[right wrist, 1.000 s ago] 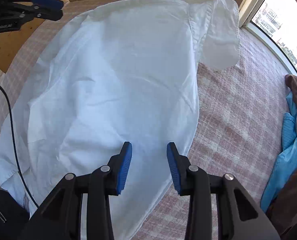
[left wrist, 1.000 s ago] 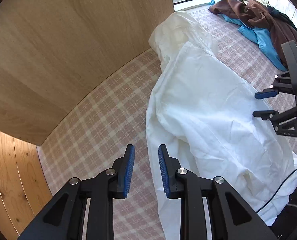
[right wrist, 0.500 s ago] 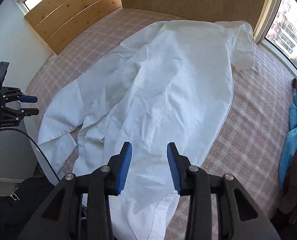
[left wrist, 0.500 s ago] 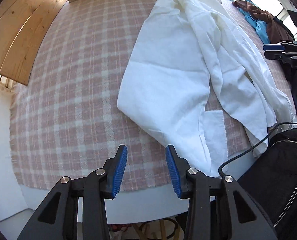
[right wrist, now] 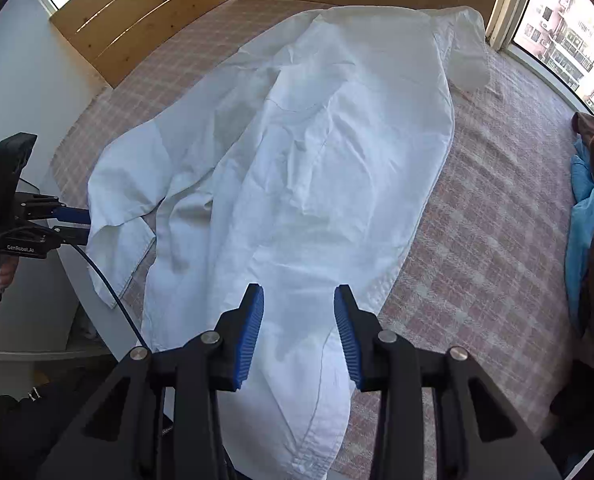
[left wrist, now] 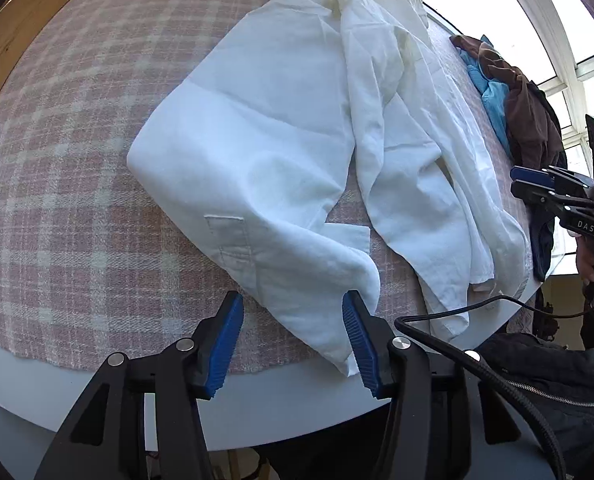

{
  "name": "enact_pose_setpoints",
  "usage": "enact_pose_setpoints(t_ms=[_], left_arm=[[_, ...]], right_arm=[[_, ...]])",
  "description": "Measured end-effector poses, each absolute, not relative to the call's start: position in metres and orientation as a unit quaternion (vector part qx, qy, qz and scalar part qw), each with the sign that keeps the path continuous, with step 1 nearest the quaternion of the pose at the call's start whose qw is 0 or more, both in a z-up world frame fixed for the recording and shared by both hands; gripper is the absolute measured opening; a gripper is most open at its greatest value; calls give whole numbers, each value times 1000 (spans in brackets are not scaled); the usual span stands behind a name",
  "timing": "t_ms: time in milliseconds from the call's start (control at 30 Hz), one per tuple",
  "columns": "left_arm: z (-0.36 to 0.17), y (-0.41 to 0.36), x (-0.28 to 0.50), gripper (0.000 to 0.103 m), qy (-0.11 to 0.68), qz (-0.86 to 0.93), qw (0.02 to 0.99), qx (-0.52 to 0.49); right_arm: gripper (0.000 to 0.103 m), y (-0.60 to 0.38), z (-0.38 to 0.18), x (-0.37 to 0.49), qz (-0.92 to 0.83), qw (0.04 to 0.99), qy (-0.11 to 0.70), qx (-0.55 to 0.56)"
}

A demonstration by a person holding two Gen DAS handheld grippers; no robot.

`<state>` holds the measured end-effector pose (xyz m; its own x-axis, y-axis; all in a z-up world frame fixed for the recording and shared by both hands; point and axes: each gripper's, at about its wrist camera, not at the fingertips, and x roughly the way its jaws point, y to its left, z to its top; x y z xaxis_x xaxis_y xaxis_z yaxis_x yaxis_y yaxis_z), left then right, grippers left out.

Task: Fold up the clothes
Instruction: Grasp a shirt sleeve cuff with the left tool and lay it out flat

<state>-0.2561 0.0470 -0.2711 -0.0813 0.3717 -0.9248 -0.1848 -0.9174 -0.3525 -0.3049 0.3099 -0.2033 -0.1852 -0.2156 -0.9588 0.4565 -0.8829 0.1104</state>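
A white long-sleeved shirt (right wrist: 317, 152) lies spread on the pink plaid table cover (right wrist: 489, 240), collar at the far end. One sleeve (left wrist: 265, 184) lies out to the left, its cuff end drooping over the near table edge. My left gripper (left wrist: 293, 340) is open with the sleeve's cuff between its fingers, nothing gripped. My right gripper (right wrist: 299, 332) is open just above the shirt's hem, which hangs over the near edge. The right gripper also shows in the left wrist view (left wrist: 537, 184), and the left gripper in the right wrist view (right wrist: 73, 222).
A heap of brown and blue clothes (left wrist: 513, 92) lies at the right side of the table by the window (right wrist: 557, 28). Wooden wall panels (right wrist: 145, 20) stand behind the table. A black cable (left wrist: 457, 312) trails over the near table edge.
Both grippers have drawn back toward the near edge of the table. The left gripper has opened wider and now sits around the sleeve's cuff end. The shirt now lies flatter.
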Motion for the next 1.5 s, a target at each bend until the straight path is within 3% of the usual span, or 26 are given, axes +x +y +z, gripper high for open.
enact_pose_setpoints(t_ms=[133, 200, 233, 267, 333, 433, 600, 667, 733, 767, 900, 1100, 1300, 1333, 1400, 1500], left_arm=[[-281, 59, -263, 58, -69, 722, 189, -662], [-288, 67, -265, 52, -54, 721, 178, -667], [-289, 69, -267, 32, -41, 726, 167, -666], [-290, 71, -268, 18, -28, 730, 156, -664], [-283, 66, -270, 4, -35, 737, 153, -657], [-270, 54, -270, 3, -38, 750, 143, -645], [-237, 19, -270, 4, 19, 788, 62, -612], [-236, -2, -271, 25, 66, 787, 5, -613], [-231, -16, -268, 37, 102, 791, -35, -603], [-226, -19, -266, 38, 114, 794, -43, -596], [-210, -1, -257, 40, 112, 808, 2, -578], [-243, 89, -282, 41, 21, 780, 160, -604], [-279, 131, -310, 41, 25, 757, 198, -623], [-281, 133, -313, 35, 14, 754, 208, -623], [-282, 135, -318, 3, 5, 752, 220, -622], [-273, 130, -319, 1, 8, 758, 226, -612]], right_arm=[[41, 321, -206, -292, -761, 215, 96, 604], [42, 326, -208, -286, -760, 212, 93, 607], [42, 329, -209, -283, -760, 211, 92, 608], [42, 331, -210, -279, -759, 210, 90, 609], [42, 336, -211, -277, -759, 207, 86, 612], [42, 342, -211, -280, -760, 200, 77, 614], [42, 351, -209, -283, -763, 190, 72, 614], [42, 352, -208, -284, -763, 190, 72, 614], [42, 351, -208, -285, -762, 191, 74, 614], [42, 350, -208, -284, -762, 192, 77, 614], [42, 350, -209, -281, -760, 192, 79, 616], [42, 354, -209, -278, -760, 186, 73, 618], [42, 360, -208, -269, -763, 181, 65, 617], [42, 363, -208, -268, -764, 179, 62, 617], [42, 369, -208, -266, -765, 174, 55, 618], [42, 376, -207, -266, -768, 166, 45, 617]])
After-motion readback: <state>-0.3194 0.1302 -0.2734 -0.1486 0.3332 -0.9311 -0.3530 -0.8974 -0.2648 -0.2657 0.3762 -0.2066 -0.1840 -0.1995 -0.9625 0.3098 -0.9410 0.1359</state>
